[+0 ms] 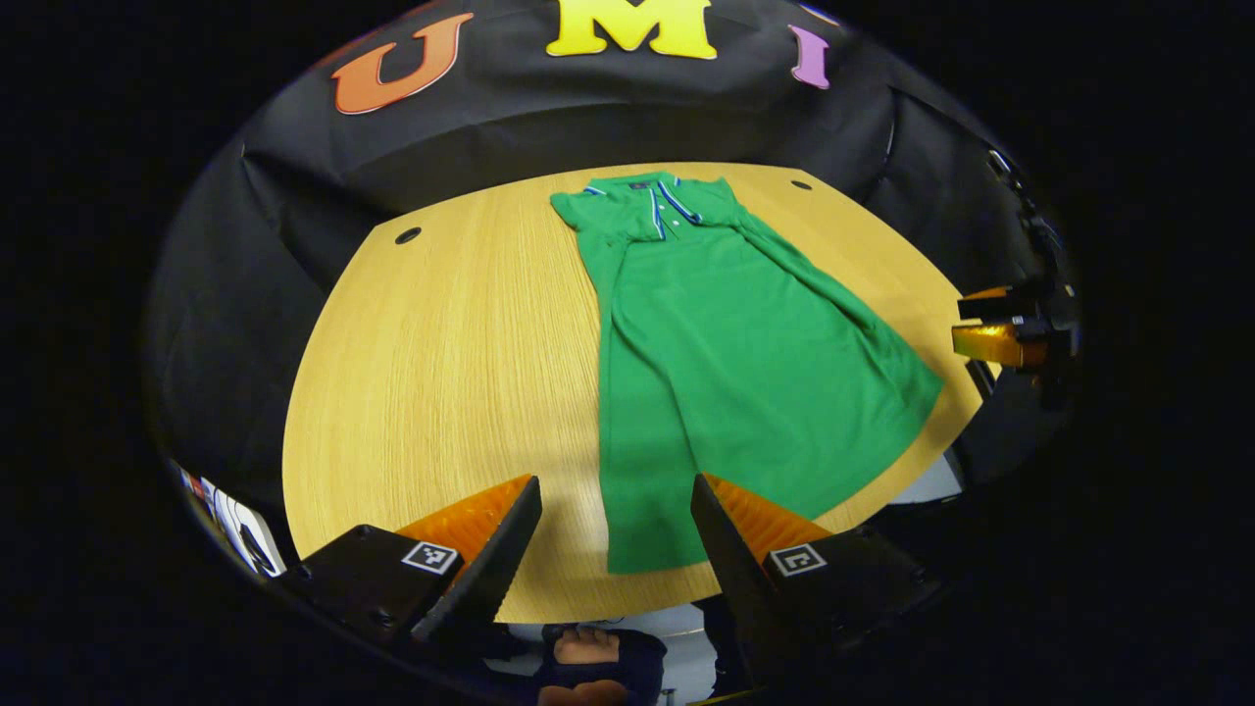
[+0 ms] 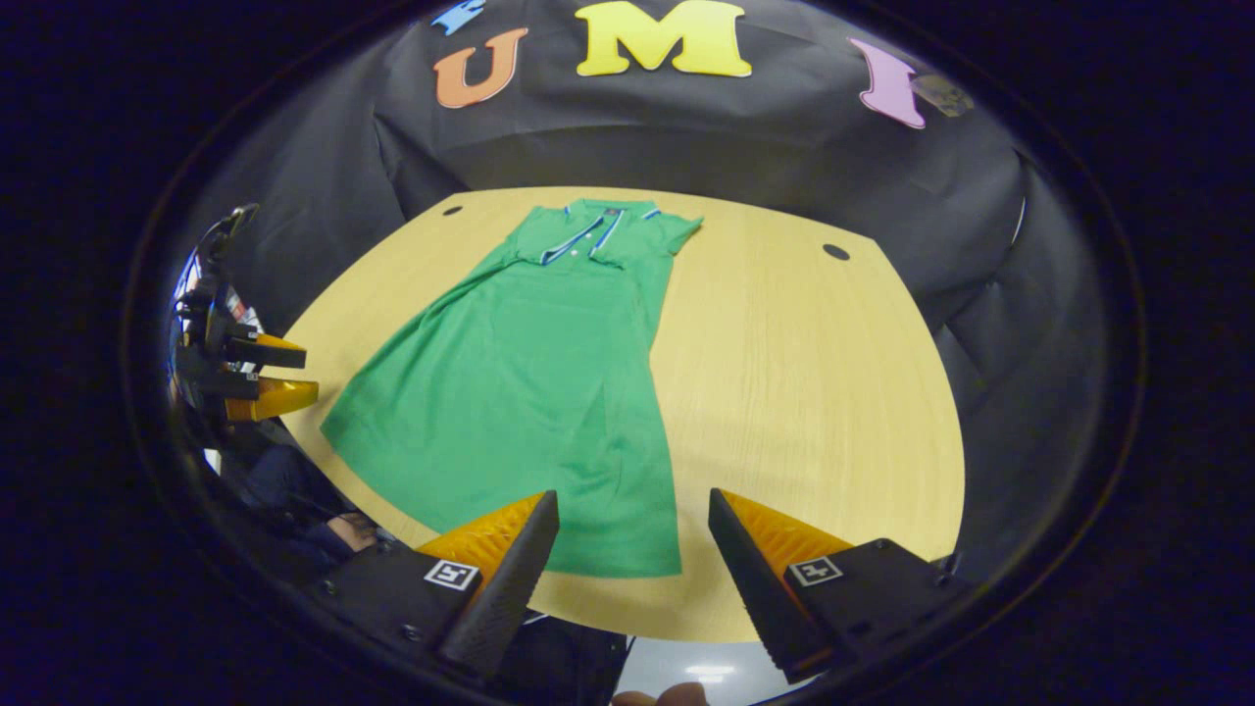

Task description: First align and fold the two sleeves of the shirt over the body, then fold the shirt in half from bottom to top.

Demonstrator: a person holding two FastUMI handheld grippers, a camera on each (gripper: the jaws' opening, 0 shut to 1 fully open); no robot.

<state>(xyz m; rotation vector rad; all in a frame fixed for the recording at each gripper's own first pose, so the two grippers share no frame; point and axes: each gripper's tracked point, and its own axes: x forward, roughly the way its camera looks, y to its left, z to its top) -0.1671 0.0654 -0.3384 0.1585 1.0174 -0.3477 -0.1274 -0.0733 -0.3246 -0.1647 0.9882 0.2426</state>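
A green polo shirt [image 1: 745, 363] lies flat on the wooden table [image 1: 441, 373], its blue-trimmed collar [image 1: 657, 201] at the far end and its hem at the near edge. My left gripper [image 1: 616, 485] is open and empty, hovering above the hem's left corner. In the right gripper view the shirt [image 2: 529, 392] runs from the collar [image 2: 588, 230] down to the hem. My right gripper [image 2: 633, 495] is open over the hem's right corner. Both short sleeves sit close against the body near the collar. Each gripper appears far off in the other's view: the right gripper [image 1: 1000, 328] and the left gripper [image 2: 260, 378].
Bare wood of the table [image 2: 804, 392] flanks the shirt on both sides. Small round cable holes [image 1: 408, 235] [image 2: 835, 252] sit near the far corners. Black cloth walls close in behind. Part of a person [image 1: 588, 652] shows below the near table edge.
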